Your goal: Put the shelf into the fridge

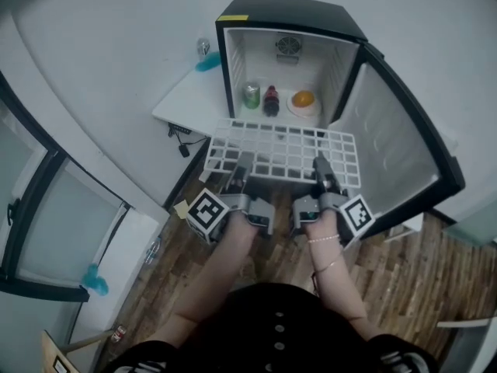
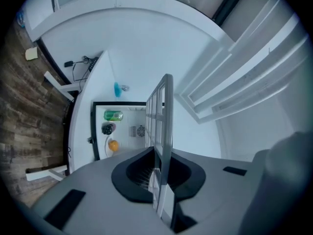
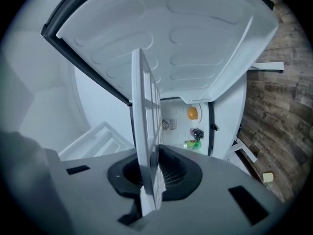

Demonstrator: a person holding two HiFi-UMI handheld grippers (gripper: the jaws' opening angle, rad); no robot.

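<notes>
Shelf [image 1: 283, 150], a white wire grid, hangs roughly level in the air just in front of the open fridge [image 1: 289, 10]. Its far edge is near the cabinet's mouth and not yet inside. Both grippers clamp its near edge: the left gripper [image 1: 241, 171] bites left of the middle and the right gripper [image 1: 321, 169] right of the middle. In each gripper view the jaws are pressed onto the wire, with the grid standing edge-on between them.

Both bare forearms stretch forward side by side from the person's body, wrists about level, and the marker cubes are turned outward. A thin bracelet [image 1: 324, 239] sits on the right wrist.

On the fridge's floor stand a green can [image 1: 251, 94] and a dark bottle [image 1: 270, 99], with an orange fruit [image 1: 304, 98] on a white plate beside them. The door [image 1: 388, 138] is swung wide to the right. Wood-plank floor [image 1: 388, 278] lies below.
</notes>
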